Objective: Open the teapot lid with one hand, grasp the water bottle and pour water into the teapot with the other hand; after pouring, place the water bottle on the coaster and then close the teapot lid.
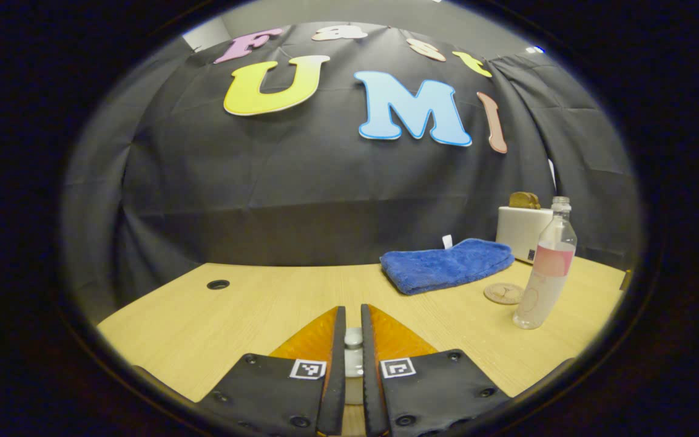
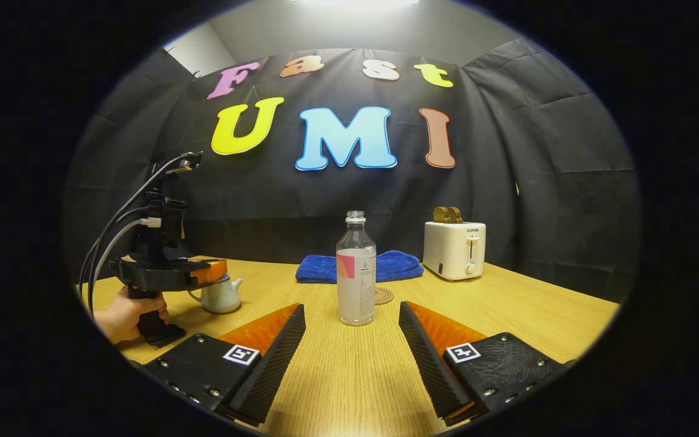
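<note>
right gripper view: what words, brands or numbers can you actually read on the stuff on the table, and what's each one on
"SUPOR": on the front of the toaster, above its lever.
Water bottle: there is print on its label, too small to read.
Square markers at the bottom of the view: black-and-white patterns, no words or numbers.
Nothing readable on the blue towel or the coaster.

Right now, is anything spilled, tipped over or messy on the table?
Nothing stands out. The water bottle stands upright with no cap, and the table around it looks dry. The teapot sits upright, the blue towel lies folded, and the toaster stands straight at the back.
</note>
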Action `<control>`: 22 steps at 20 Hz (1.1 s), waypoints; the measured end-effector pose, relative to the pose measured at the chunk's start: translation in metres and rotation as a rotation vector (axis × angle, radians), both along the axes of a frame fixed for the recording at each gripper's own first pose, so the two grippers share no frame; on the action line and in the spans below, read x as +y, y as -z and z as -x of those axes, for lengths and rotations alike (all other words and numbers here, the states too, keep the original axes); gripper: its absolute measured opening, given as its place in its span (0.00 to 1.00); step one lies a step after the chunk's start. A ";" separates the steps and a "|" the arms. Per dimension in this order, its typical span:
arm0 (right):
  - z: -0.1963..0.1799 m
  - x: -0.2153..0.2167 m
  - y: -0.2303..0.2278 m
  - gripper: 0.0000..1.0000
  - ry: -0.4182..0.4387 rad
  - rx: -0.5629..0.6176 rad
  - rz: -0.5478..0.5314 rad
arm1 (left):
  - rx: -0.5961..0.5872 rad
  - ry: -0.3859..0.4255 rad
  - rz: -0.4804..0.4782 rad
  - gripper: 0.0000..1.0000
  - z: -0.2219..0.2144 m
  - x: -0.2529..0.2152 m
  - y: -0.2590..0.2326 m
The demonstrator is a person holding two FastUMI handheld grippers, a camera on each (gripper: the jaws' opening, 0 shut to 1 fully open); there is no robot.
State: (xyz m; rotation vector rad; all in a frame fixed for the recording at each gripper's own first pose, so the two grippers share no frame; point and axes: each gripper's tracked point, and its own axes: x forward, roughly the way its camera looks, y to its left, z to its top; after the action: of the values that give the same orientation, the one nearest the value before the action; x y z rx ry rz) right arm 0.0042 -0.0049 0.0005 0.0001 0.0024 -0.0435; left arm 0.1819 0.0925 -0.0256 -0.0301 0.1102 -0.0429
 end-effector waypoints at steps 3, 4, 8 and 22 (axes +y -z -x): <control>-0.001 0.001 0.000 0.96 -0.003 0.000 0.000 | -0.007 0.007 0.022 0.23 0.001 -0.001 -0.001; -0.001 0.001 0.000 0.96 -0.004 -0.001 0.000 | -0.008 0.011 0.028 0.19 0.002 0.000 -0.002; -0.006 0.000 0.000 0.96 0.004 0.000 0.000 | -0.054 0.021 0.059 0.23 0.009 0.004 -0.020; -0.066 0.006 0.003 0.96 0.002 0.028 -0.001 | -0.118 -0.100 0.103 0.22 0.023 0.072 -0.042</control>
State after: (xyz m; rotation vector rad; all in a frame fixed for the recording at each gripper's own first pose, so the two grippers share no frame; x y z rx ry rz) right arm 0.0702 0.0016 -0.0023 0.0004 0.0305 -0.0450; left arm 0.1592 0.1640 0.0160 -0.1354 -0.0120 0.0495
